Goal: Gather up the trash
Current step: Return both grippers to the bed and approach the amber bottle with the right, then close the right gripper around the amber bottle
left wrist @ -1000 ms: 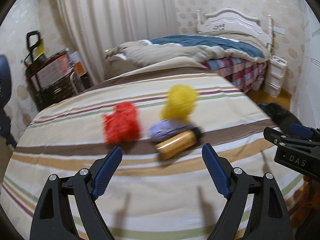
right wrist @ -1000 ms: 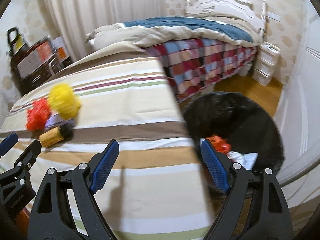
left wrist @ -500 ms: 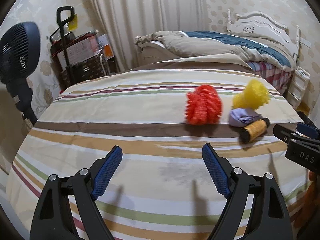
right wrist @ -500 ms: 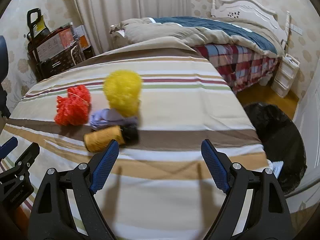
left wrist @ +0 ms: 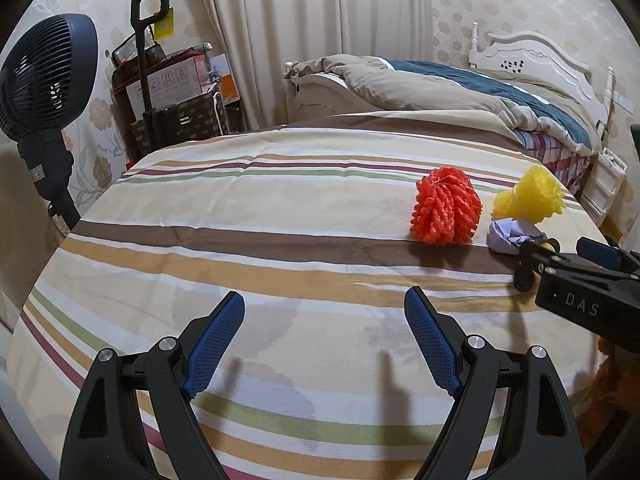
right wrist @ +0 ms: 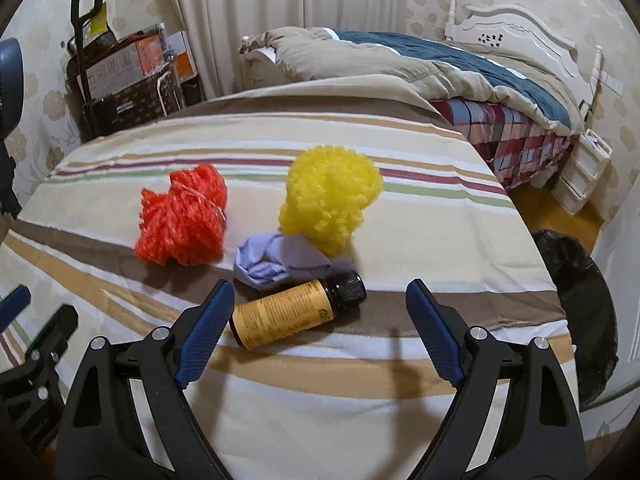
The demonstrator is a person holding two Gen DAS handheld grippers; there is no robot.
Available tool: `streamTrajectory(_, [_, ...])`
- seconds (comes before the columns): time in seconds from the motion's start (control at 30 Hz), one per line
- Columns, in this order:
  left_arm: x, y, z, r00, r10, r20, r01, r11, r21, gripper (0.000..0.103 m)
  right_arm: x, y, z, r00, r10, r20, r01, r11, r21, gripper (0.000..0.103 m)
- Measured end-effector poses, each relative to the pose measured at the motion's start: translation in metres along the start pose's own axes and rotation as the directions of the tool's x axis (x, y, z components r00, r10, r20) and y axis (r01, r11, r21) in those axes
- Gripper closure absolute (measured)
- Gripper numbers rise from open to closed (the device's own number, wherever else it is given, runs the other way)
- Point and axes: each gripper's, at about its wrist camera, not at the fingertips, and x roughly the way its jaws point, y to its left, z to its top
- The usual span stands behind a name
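Amber bottle (right wrist: pixel 296 312) mostly gripper-hidden leftward

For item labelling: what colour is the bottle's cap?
Black, on the yellow-labelled bottle; clearest in the right wrist view.

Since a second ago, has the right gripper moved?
Yes. The right gripper swung left, away from the black trash bag, and now faces the bottle on the striped cover.

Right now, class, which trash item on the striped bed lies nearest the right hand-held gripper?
The amber bottle, lying on its side just ahead of the right hand-held gripper; the others lie beyond it.
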Motion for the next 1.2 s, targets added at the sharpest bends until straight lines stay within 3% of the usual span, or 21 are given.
streamTrajectory(0.47, [0.004,0.0,-0.001,1.0,-0.002,-0.017,0.002,1.0,0.006,0.021,-0.003,-0.022,-0.015,0.999,-0.014,-0.038,0.016,0.999,0.035,0.019])
streamTrajectory(0.67, [0.006,-0.005,-0.001,1.0,-0.009,-0.02,0.009,1.0,0.022,0.021,-0.003,-0.026,-0.018,0.999,0.002,-0.047,-0.001,1.0,0.023,0.049])
streamTrajectory(0.93, [0.007,-0.014,0.001,0.999,-0.039,-0.023,0.039,0.999,0.03,0.021,-0.003,-0.025,-0.015,0.999,0.027,-0.041,-0.026,1.0,0.006,0.061])
streamTrajectory(1.07, [0.008,-0.018,0.003,0.998,-0.057,-0.024,0.057,0.998,0.031,0.021,-0.001,-0.023,-0.013,0.998,0.045,-0.046,-0.046,0.999,-0.007,0.08])
streamTrajectory(1.2, [0.008,-0.025,0.005,0.996,-0.082,-0.021,0.083,0.996,0.043,0.021,-0.003,-0.022,-0.016,0.998,0.047,-0.046,-0.048,0.998,-0.029,0.08])
